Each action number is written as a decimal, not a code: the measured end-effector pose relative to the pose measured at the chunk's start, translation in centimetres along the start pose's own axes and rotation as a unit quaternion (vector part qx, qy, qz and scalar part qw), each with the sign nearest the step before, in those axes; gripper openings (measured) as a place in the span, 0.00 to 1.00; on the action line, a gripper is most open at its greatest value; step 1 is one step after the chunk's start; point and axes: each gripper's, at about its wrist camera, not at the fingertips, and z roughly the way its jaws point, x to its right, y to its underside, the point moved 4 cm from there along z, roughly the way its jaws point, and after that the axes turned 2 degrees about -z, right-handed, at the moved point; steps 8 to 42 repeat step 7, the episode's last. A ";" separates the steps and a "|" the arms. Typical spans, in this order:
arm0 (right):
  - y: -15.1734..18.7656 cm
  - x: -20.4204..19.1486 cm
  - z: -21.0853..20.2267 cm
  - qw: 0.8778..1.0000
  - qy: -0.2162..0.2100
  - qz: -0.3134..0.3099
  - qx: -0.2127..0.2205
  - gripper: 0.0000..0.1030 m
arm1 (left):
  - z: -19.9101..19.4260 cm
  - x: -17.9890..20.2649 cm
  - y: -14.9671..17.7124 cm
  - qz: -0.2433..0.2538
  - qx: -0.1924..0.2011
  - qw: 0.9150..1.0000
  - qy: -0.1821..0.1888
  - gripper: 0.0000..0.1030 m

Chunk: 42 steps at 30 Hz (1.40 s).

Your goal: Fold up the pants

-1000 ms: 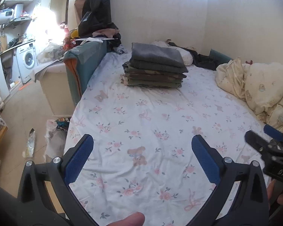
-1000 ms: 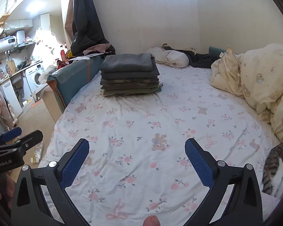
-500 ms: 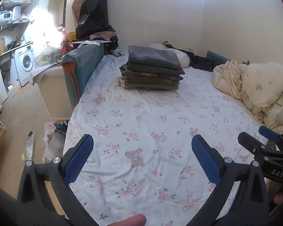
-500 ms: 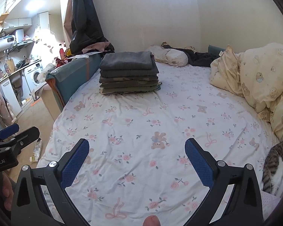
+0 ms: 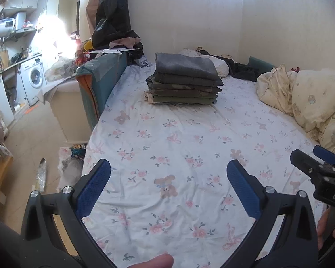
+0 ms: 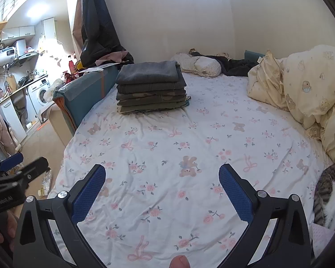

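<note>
Although no unfolded garment lies in reach, the bed [image 5: 189,147], covered by a floral sheet, fills both wrist views and is bare across its near half. Against the right side sits a heaped cream duvet [image 6: 310,84]; a striped cat [image 6: 328,192] lies at the bed's near right edge. Toward the far left of the mattress stands the stack of folded pants [image 5: 185,80], several layers of grey, olive and camouflage cloth, long axis running across the bed and edges roughly square. It lies straight ahead of and well apart from both tools, slightly left of centre in the right wrist view [image 6: 150,87], so the left hand appears the nearer, though fisheye distortion makes this uncertain. Left gripper [image 5: 167,185] hovers over the sheet with its blue pads spread wide and nothing between them; right gripper [image 6: 162,184] hovers beside it, likewise spread and empty. Judged from this layout, folding looks complete or awaits a fresh pair, whose source is not visible.
</note>
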 end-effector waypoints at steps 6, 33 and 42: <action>0.0 -0.2 0.1 1.000 -0.006 -0.002 0.000 1.00 | 0.3 -0.2 0.0 -0.004 0.001 1.000 0.007 1.00; 0.0 -0.2 0.1 1.000 -0.006 -0.001 -0.001 1.00 | 0.3 -0.2 0.1 -0.007 -0.001 1.000 0.012 1.00; 0.0 -0.2 0.1 1.000 -0.006 -0.001 -0.001 1.00 | 0.3 -0.2 0.1 -0.007 -0.001 1.000 0.012 1.00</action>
